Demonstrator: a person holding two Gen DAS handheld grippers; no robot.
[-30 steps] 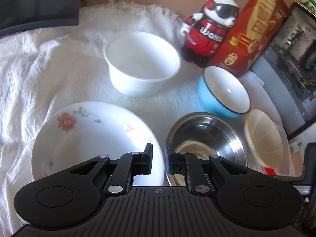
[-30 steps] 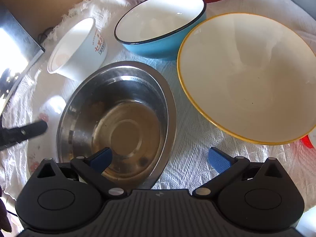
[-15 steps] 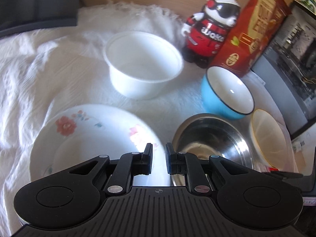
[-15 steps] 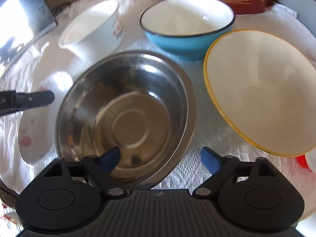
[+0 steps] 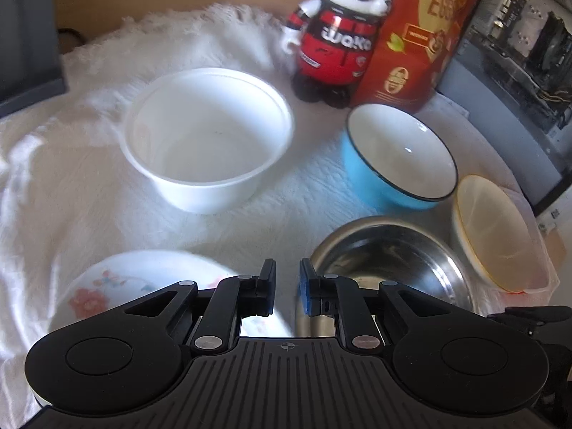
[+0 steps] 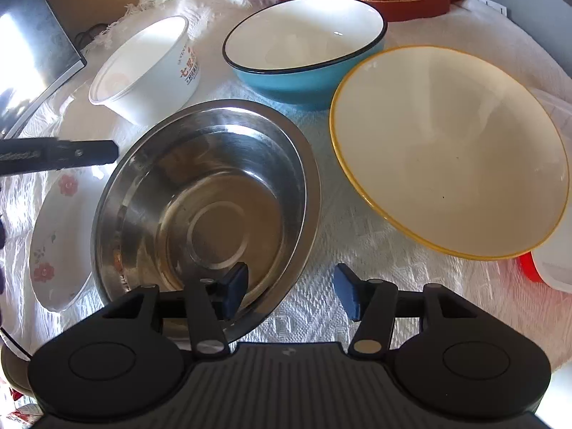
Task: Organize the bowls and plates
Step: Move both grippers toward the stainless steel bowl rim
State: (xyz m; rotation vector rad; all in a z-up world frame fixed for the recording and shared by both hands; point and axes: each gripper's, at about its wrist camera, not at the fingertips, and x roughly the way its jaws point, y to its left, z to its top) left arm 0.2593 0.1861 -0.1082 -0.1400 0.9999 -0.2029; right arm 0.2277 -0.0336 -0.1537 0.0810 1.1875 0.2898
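A steel bowl (image 6: pixel 200 207) sits on the white cloth, with a floral plate (image 6: pixel 53 236) to its left. A white paper bowl (image 6: pixel 146 68), a blue bowl (image 6: pixel 304 57) and a yellow-rimmed cream bowl (image 6: pixel 450 153) stand behind and to the right. My right gripper (image 6: pixel 291 291) is open, its left finger inside the steel bowl's near rim and its right finger outside. My left gripper (image 5: pixel 287 287) is nearly shut and empty, above the gap between the floral plate (image 5: pixel 118 286) and the steel bowl (image 5: pixel 389 264). It also shows in the right wrist view (image 6: pixel 89 152).
A panda toy (image 5: pixel 339 32) and a red carton (image 5: pixel 425 32) stand at the back. An open computer case (image 5: pixel 518 46) is at the right. A clear plastic lid (image 6: pixel 554 250) lies under the cream bowl. A dark monitor (image 6: pixel 32 57) is at the left.
My left gripper has moved forward over the cloth, so the floral plate sits lower in its view. My right gripper's fingers have narrowed around the steel bowl's near rim.
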